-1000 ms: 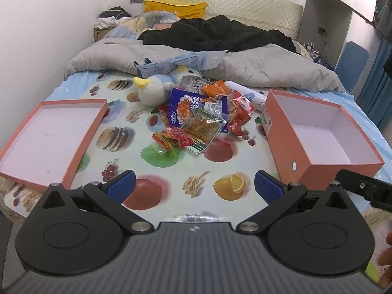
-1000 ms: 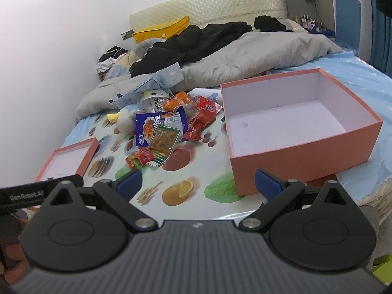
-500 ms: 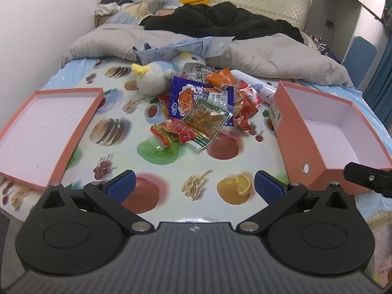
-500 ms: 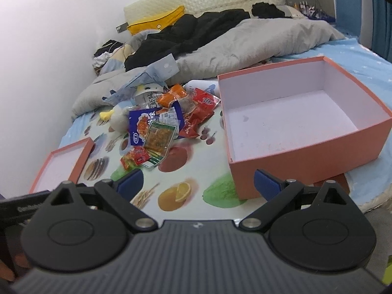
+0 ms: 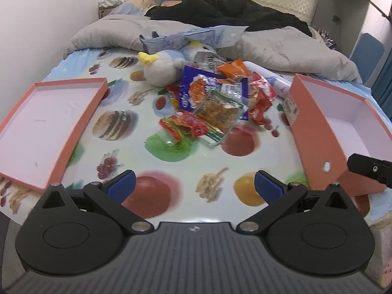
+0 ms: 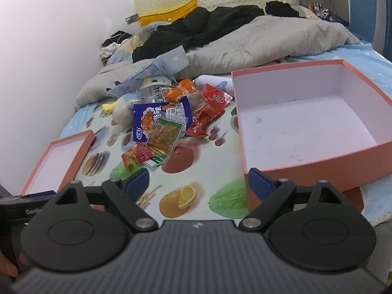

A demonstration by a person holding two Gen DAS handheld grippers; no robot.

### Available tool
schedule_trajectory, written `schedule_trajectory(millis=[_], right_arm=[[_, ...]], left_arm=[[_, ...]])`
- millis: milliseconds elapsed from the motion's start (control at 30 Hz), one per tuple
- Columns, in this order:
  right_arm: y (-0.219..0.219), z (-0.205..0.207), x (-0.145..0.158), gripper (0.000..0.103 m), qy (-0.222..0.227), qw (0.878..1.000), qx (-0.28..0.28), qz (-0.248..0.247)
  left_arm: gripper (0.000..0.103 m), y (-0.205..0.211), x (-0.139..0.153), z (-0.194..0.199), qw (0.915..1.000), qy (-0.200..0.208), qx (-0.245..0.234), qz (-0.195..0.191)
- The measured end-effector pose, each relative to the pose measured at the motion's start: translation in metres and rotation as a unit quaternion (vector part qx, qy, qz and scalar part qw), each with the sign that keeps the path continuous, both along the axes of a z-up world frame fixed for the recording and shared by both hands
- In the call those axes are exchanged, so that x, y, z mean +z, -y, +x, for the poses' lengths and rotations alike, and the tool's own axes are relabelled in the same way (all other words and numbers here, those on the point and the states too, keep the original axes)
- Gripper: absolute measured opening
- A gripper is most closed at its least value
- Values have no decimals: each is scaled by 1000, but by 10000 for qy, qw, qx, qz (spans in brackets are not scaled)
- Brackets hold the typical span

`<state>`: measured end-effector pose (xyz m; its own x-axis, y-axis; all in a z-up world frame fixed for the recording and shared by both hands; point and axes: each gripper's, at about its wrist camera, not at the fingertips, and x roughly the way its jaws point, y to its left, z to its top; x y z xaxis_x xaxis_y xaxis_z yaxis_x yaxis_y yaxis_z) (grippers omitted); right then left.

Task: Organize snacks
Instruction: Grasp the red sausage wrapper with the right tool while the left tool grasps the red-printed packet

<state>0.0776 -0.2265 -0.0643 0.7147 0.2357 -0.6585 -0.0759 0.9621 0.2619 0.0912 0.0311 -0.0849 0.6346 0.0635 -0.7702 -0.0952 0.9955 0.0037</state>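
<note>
A heap of snack packets lies mid-bed on a fruit-print sheet: a blue bag, a clear pack of orange snacks, red and orange sachets. An empty orange box stands to the right of the heap, its shallow lid to the left. My left gripper hovers open near the bed's front edge, short of the heap. My right gripper has its jaws closing with nothing between them, its right finger beside the box's front corner.
A plush duck lies behind the snacks. A grey duvet with black clothes fills the far half of the bed. White wall on the left. A blue chair stands at the right.
Both grippers have moved forward and down towards the bed, so the snacks and box look larger. The right gripper's fingers have drawn slightly closer together.
</note>
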Motion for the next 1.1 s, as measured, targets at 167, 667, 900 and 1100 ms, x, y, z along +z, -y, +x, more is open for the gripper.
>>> schedule_trajectory(millis=[167,667,900,1100], right_arm=[[-20,13,-4,82,-24,9998,188,-17],[-59,119,-33,76,-14,9992,306,-261],[-73,201,-59,66,-595,9968,290,-441],[-75,246,-77,63,-780,9955,116,-535]], left_arm=[[103,-16,-1,7,10000,-40,38,65],[103,-41,-56,110,9933,-23,-996,-588],[103,-46,-78,183,9889,-433,-1313,-538],[103,-43,-92,213,9845,-323,-1706,-262]])
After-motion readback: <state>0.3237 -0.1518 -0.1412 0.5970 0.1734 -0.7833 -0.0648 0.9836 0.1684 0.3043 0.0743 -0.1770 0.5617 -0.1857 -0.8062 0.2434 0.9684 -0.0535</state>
